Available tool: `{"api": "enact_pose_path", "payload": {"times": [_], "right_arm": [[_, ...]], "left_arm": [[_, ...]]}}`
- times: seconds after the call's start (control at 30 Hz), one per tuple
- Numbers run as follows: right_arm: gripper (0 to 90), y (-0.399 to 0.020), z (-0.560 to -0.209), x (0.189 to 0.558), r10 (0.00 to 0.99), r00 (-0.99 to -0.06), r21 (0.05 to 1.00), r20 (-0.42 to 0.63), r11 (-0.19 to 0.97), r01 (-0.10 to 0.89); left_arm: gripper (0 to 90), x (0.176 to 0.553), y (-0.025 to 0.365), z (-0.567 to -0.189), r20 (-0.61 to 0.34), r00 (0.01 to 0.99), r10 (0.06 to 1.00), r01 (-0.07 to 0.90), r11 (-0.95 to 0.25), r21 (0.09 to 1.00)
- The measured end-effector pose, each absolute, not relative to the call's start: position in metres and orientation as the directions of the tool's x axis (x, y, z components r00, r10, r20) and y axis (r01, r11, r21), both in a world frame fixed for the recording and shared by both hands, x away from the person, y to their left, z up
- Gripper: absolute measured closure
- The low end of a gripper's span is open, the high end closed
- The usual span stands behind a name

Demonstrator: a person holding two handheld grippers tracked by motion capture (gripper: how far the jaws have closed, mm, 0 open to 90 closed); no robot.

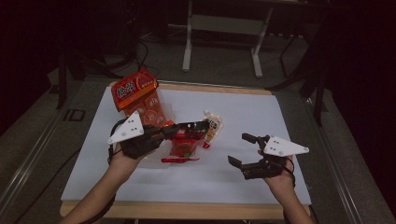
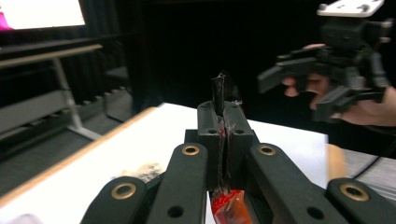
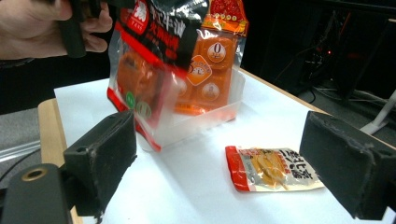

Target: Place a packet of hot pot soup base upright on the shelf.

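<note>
My left gripper (image 1: 202, 125) is shut on the top edge of a red and black snack bag (image 1: 183, 145), which hangs from it above the white mat. In the left gripper view the jaws (image 2: 219, 114) meet on a strip of black film, with red foil below. The right gripper view shows the same bag (image 3: 147, 65) dangling in front of a clear tub (image 3: 208, 122). My right gripper (image 1: 238, 148) stands open to the right of the bag with nothing between its pads (image 3: 105, 156). A small yellow and red pouch (image 3: 271, 175) lies flat on the mat ahead of it.
A large orange multipack (image 1: 137, 95) stands at the mat's back left, its packs (image 3: 212, 70) leaning in the clear tub. The white mat (image 1: 261, 112) covers a wooden table. A metal stand's legs (image 1: 222, 42) rise beyond the far edge.
</note>
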State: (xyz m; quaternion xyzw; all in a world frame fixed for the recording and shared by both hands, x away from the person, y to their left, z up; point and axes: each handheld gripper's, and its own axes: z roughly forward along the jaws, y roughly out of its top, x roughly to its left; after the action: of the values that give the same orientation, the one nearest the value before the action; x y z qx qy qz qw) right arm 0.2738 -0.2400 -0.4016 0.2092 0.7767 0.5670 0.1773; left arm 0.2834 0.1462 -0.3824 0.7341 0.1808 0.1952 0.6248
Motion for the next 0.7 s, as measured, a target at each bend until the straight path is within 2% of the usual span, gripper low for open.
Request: {"api": "enact_pose_path", "payload": {"times": [0.17, 0.3, 0.7], "right_arm": [[10.8, -0.245, -0.405, 0.275, 0.528, -0.849, 0.954, -0.018, 0.263, 0.144], [10.9, -0.246, -0.407, 0.276, 0.525, -0.851, 0.952, -0.007, 0.262, 0.155], [11.0, -0.248, -0.412, 0.278, 0.518, -0.855, 0.95, 0.02, 0.258, 0.178]], "left_arm": [[88.4, 0.293, 0.164, -0.382, 0.088, 0.838, 0.539, -0.014, -0.139, 0.99], [88.2, 0.3, 0.176, -0.383, 0.102, 0.846, 0.523, -0.032, -0.14, 0.99], [88.2, 0.313, 0.204, -0.403, 0.1, 0.818, 0.566, -0.021, -0.146, 0.989]]}}
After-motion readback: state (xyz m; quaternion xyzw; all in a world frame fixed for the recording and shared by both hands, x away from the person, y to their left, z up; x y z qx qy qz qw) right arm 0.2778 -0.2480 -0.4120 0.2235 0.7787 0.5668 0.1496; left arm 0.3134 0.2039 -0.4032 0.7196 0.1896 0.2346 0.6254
